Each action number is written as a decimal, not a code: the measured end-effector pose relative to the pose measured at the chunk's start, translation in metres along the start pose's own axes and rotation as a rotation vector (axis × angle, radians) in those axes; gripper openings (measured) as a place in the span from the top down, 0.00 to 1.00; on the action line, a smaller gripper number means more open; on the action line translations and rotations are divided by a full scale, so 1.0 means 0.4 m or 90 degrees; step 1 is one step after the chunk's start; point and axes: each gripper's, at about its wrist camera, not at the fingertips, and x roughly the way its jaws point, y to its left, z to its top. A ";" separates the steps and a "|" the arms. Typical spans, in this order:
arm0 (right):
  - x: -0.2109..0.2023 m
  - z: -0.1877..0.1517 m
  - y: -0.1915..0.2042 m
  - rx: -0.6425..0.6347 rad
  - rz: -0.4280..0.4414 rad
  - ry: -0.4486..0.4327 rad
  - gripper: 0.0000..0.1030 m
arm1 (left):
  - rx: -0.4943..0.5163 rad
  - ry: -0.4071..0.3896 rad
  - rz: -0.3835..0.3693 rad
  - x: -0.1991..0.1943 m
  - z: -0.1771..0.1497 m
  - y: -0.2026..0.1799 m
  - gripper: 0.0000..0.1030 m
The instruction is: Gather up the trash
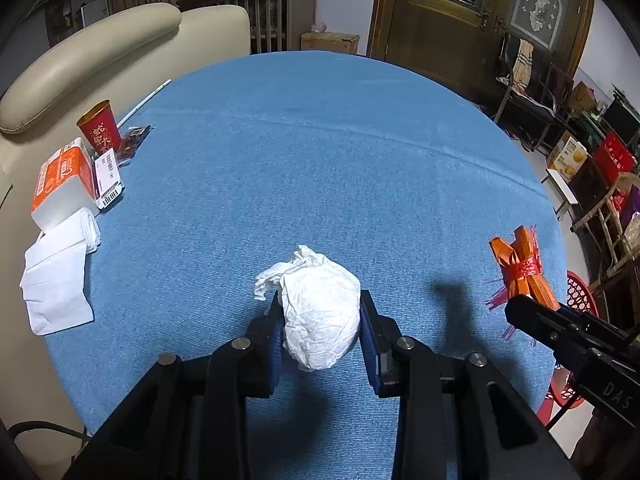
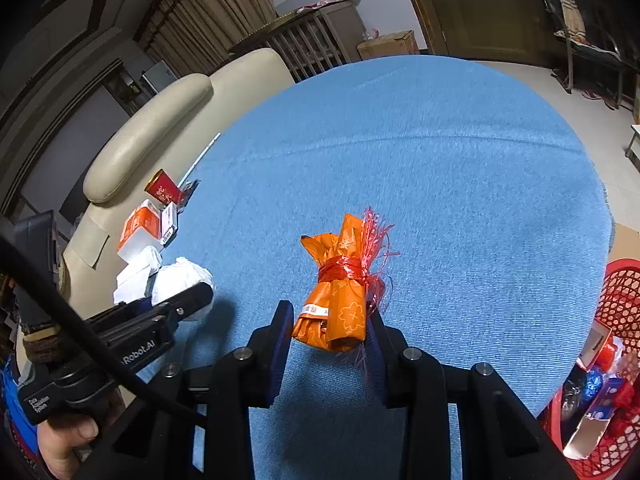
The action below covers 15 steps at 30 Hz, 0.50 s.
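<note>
Your left tongs (image 1: 320, 312) pinch a crumpled white paper ball (image 1: 320, 312) between their blue pads, holding it over the near part of the worktop (image 1: 320, 152), which is covered in blue cloth. Your right tongs (image 2: 330, 328) are clamped on an orange wrapper bundle (image 2: 340, 300) tied round the middle with frayed red ribbon; it stands nearly upright between the pads, above the cloth. At the right edge of the worktop, lower down, sits a red mesh basket (image 2: 624, 292) with packaging already in it. Along the left edge lie folded white tissues (image 1: 56, 280), an orange-and-white tissue pack (image 1: 60, 184) and a red paper cup (image 1: 99, 126), well apart from both tongs.
</note>
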 end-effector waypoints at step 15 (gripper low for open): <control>-0.025 0.001 -0.003 -0.001 0.007 -0.008 0.64 | 0.015 0.000 -0.007 0.002 0.010 -0.010 0.66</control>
